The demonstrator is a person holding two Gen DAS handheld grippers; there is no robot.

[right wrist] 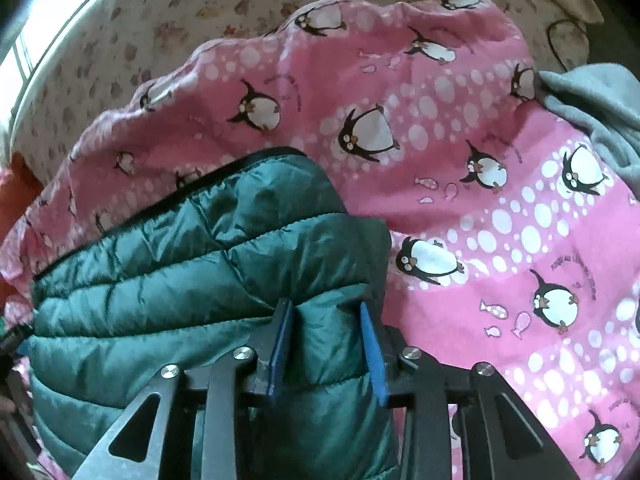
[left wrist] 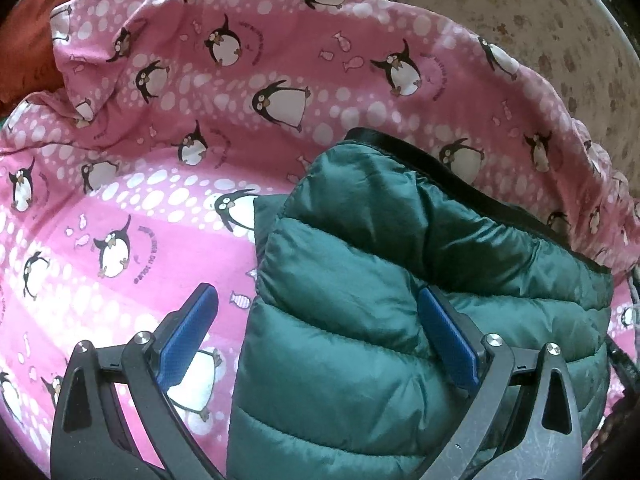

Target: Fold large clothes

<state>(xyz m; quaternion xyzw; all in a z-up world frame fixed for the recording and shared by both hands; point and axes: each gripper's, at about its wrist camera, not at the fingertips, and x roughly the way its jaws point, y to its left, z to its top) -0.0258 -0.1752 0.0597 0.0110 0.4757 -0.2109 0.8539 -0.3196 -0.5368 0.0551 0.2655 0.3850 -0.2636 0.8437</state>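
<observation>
A dark green quilted puffer jacket with a black trimmed edge lies folded on a pink penguin-print sheet. My left gripper is open wide and straddles the jacket's left edge. Its right pad rests against the padding and its left pad hangs over bare sheet. In the right wrist view the jacket fills the lower left. There my right gripper is shut on a puffy fold near the jacket's right edge, and the fabric bulges between the blue pads.
The pink sheet is spread over a beige floral bedcover. A grey fleece cloth lies at the sheet's right edge. An orange cloth shows beyond the sheet at the far left.
</observation>
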